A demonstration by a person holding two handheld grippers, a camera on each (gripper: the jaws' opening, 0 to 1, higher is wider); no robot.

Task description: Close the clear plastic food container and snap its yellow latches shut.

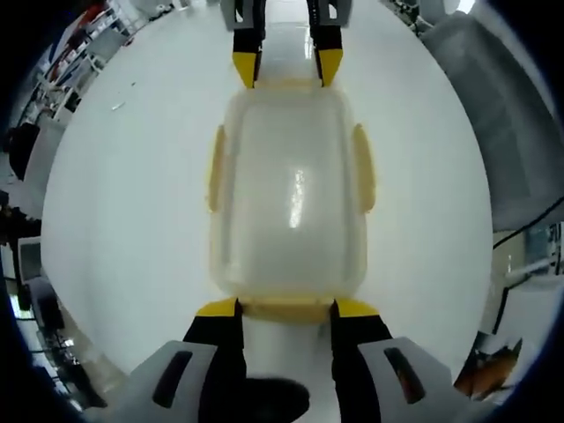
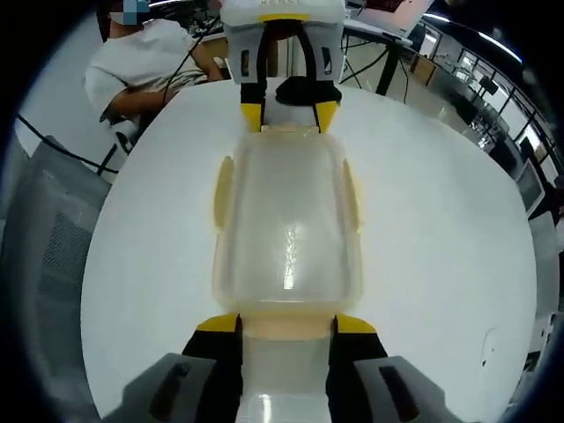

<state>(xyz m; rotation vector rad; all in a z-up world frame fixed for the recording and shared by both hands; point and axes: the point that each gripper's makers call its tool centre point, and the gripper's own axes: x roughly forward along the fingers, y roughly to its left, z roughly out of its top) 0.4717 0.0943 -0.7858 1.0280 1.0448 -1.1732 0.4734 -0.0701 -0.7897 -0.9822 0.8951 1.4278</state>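
- One clear container (image 1: pixel 288 198), lid on, lies flat on a round white table (image 1: pixel 123 203); its long axis runs straight between the two grippers, one short end toward each.
- Four yellow latches: side latches (image 1: pixel 215 167) on the two long sides lie flat against the walls; one end latch (image 1: pixel 286 308) at each short end.
- Left gripper (image 1: pixel 286 308): jaws apart, yellow tips at either side of the near end latch, right at the container's edge; can't tell if they touch.
- Right gripper (image 2: pixel 286 324): jaws apart, tips flanking the latch at the opposite short end (image 2: pixel 286 326), same way.
- The two grippers face each other across the container.
- Beyond the table: a seated person (image 2: pixel 141 62) in white, a grey chair (image 2: pixel 44 238), desks.
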